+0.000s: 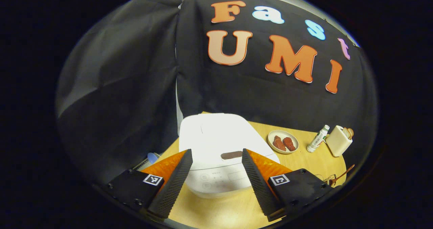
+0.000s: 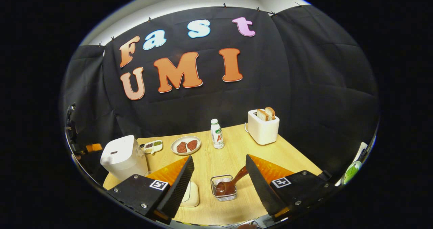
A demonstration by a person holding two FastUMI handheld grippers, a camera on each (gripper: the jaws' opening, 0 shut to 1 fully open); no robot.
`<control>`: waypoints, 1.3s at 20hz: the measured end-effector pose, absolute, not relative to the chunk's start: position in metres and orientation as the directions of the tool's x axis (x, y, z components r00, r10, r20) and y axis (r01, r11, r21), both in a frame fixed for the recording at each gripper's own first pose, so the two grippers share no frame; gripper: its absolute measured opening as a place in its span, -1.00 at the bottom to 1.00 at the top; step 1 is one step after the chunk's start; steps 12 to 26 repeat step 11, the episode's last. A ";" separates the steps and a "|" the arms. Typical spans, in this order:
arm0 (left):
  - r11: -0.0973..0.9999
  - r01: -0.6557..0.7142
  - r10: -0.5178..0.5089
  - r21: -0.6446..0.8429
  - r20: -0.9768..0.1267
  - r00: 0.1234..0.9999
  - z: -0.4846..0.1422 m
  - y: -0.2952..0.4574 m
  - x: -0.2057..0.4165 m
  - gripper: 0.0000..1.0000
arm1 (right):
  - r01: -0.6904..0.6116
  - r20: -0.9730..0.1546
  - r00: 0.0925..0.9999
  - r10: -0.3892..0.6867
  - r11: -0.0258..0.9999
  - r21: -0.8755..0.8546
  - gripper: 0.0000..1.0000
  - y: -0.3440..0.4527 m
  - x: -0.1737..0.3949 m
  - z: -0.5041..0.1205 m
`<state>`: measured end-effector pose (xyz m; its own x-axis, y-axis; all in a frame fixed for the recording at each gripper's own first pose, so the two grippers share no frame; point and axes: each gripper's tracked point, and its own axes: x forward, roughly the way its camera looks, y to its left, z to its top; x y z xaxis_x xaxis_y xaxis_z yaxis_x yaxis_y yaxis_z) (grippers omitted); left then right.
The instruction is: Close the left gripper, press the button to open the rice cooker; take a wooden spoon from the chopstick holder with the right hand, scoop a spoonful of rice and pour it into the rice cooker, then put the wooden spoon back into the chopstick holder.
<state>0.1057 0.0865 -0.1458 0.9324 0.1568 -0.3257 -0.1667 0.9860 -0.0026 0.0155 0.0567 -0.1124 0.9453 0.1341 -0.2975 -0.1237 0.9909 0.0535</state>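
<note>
1. My left gripper (image 1: 216,178) hangs with its fingers spread wide, pinching nothing, just above the front of the white rice cooker (image 1: 220,144).
2. The cooker's lid is down; its dark button (image 1: 231,155) sits between my fingers, untouched.
3. My right gripper (image 2: 220,185) is likewise spread apart and empty, above the wooden table (image 2: 230,154).
4. Between its fingers I see the wire chopstick holder (image 2: 224,188) with the wooden spoon (image 2: 230,183) leaning in it, handle tilted toward the right finger.
5. Farther off stand a plate of meat (image 2: 185,145), a bottle (image 2: 216,133) and a toaster (image 2: 263,126) holding bread.
</note>
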 end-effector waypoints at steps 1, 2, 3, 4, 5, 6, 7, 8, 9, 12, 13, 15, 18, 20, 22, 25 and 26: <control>0.987 -0.160 0.150 -0.015 -0.285 0.947 -0.124 0.086 0.093 1.00 | -0.122 -0.287 0.949 0.129 0.992 0.043 0.90 0.055 0.014 -0.107; 0.988 -0.154 0.142 -0.029 -0.247 0.958 -0.102 0.085 0.079 0.99 | -0.119 -0.276 0.953 0.124 0.992 0.036 0.90 0.053 0.013 -0.101; 0.989 -0.147 0.138 -0.031 -0.211 0.968 -0.081 0.084 0.067 0.99 | -0.121 -0.264 0.956 0.124 0.992 0.030 0.89 0.053 0.012 -0.096; 0.989 -0.145 0.139 -0.020 -0.181 0.974 -0.064 0.086 0.054 1.00 | -0.122 -0.252 0.960 0.124 0.992 0.024 0.90 0.052 0.010 -0.088; 0.990 -0.141 0.138 -0.004 -0.158 0.978 -0.049 0.089 0.041 1.00 | -0.124 -0.237 0.963 0.125 0.992 0.018 0.89 0.052 0.009 -0.081; 0.991 -0.136 0.135 0.003 -0.148 0.980 -0.039 0.089 0.029 0.97 | -0.125 -0.222 0.967 0.124 0.992 0.010 0.89 0.052 0.008 -0.074; 0.992 -0.126 0.125 0.000 -0.143 0.982 -0.031 0.086 0.020 0.97 | -0.127 -0.207 0.970 0.124 0.992 0.000 0.89 0.052 0.007 -0.067; 0.994 -0.113 0.111 -0.007 -0.137 0.984 -0.023 0.084 0.012 0.98 | -0.126 -0.192 0.974 0.121 0.992 -0.011 0.89 0.051 0.006 -0.060; 0.994 -0.113 0.111 -0.005 -0.132 0.985 -0.017 0.084 0.005 0.97 | -0.126 -0.180 0.976 0.121 0.992 -0.019 0.89 0.051 0.005 -0.054; 0.994 -0.105 0.106 0.014 -0.111 0.988 -0.004 0.083 -0.006 0.98 | -0.134 -0.158 0.979 0.129 0.991 -0.020 0.90 0.054 0.001 -0.042; 0.994 -0.105 0.106 0.014 -0.111 0.988 -0.004 0.083 -0.006 0.98 | -0.134 -0.158 0.979 0.129 0.991 -0.020 0.90 0.054 0.001 -0.042; 0.994 -0.105 0.106 0.014 -0.111 0.988 -0.004 0.083 -0.006 0.98 | -0.134 -0.158 0.979 0.129 0.991 -0.020 0.90 0.054 0.001 -0.042; 0.994 -0.105 0.106 0.014 -0.111 0.988 -0.004 0.083 -0.006 0.98 | -0.134 -0.158 0.979 0.129 0.991 -0.020 0.90 0.054 0.001 -0.042; 0.994 -0.105 0.106 0.014 -0.111 0.988 -0.004 0.083 -0.006 0.98 | -0.134 -0.158 0.979 0.129 0.991 -0.020 0.90 0.054 0.001 -0.042; 0.994 -0.105 0.106 0.014 -0.111 0.988 -0.004 0.083 -0.006 0.98 | -0.134 -0.158 0.979 0.129 0.991 -0.020 0.90 0.054 0.001 -0.042; 0.994 -0.105 0.106 0.014 -0.111 0.988 -0.004 0.083 -0.006 0.98 | -0.134 -0.158 0.979 0.129 0.991 -0.020 0.90 0.054 0.001 -0.042; 0.994 -0.105 0.106 0.014 -0.111 0.988 -0.004 0.083 -0.006 0.98 | -0.134 -0.158 0.979 0.129 0.991 -0.020 0.90 0.054 0.001 -0.042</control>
